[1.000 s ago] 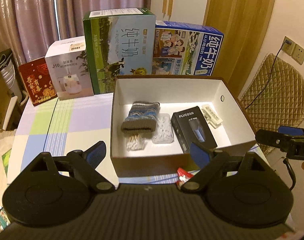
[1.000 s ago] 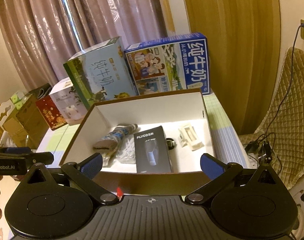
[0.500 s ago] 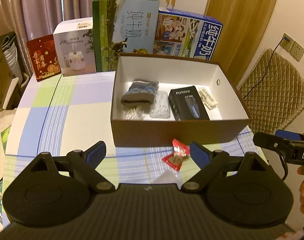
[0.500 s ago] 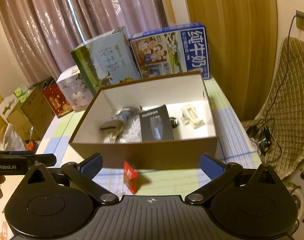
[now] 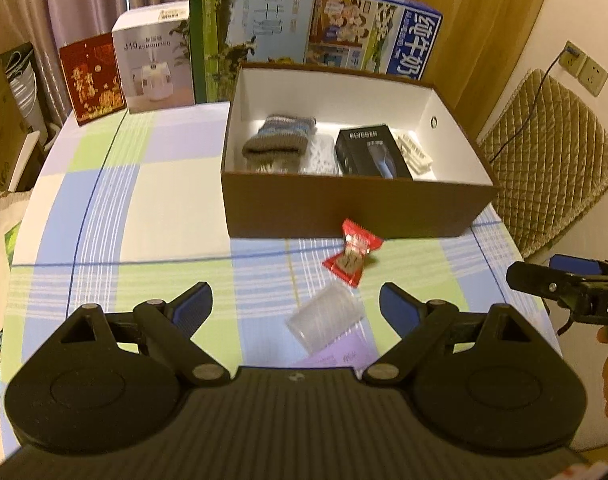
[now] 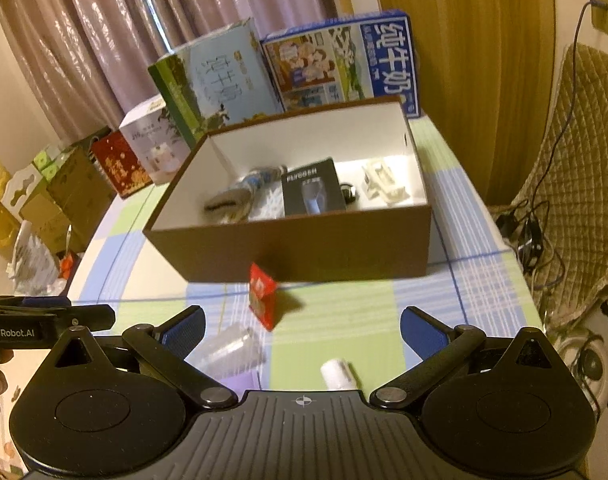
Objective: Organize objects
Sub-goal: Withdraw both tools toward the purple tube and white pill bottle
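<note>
Your left gripper (image 5: pixel 296 304) and right gripper (image 6: pixel 302 330) both hang spread wide, holding nothing. The red packet (image 5: pixel 352 251) lies just in front of the brown box (image 5: pixel 343 212), the clear cup (image 5: pixel 323 320) nearer you. Both look light; pinch the crinkly packet across its middle.

A brown box (image 5: pixel 343 210) with a white interior is seen open at the frame's centre, holding a knitted grey-blue item (image 5: pixel 280 144), a black carton (image 5: pixel 369 152) and a white piece (image 5: pixel 413 152). Below it, a red wrapped candy (image 5: pixel 351 254), a clear ribbed cup (image 5: pixel 323 320) lying on its side, and a small white cylinder (image 6: pixel 335 374) are seen on the checked cloth.
</note>
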`<move>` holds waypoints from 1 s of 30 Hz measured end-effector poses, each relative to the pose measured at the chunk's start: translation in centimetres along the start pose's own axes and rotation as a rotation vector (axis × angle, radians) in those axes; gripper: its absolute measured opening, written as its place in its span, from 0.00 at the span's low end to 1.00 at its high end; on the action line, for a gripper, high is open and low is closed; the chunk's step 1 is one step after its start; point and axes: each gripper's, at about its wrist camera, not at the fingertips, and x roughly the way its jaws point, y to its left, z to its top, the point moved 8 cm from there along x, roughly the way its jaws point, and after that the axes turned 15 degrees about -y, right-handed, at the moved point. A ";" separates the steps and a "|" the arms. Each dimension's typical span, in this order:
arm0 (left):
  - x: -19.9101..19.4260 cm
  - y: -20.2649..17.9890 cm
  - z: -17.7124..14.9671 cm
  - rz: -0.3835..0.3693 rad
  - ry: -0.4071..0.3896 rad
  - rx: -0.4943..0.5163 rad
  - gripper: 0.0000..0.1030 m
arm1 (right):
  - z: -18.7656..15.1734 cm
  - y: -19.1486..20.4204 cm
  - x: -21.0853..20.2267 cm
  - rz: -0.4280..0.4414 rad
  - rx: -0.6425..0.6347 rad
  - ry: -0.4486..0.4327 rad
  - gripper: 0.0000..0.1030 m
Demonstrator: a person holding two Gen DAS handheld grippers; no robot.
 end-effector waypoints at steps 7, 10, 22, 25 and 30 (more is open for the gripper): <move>-0.3 -0.4 -1.8 -0.003 0.033 -0.009 0.86 | -1.5 -0.1 -0.3 0.002 -0.005 0.029 0.98; -0.3 -0.6 -2.7 -0.002 0.047 -0.009 0.86 | -2.4 -0.2 -0.2 -0.004 -0.017 0.042 0.98; 0.7 -1.4 -6.1 -0.016 0.086 0.037 0.86 | -5.7 -1.3 0.2 -0.027 -0.038 0.102 0.98; 1.2 -1.6 -7.0 -0.032 0.098 0.043 0.86 | -6.5 -1.8 0.3 -0.030 -0.038 0.113 0.98; 2.4 -1.7 -8.2 -0.044 0.108 0.080 0.85 | -7.6 -2.4 0.6 -0.035 -0.048 0.134 0.98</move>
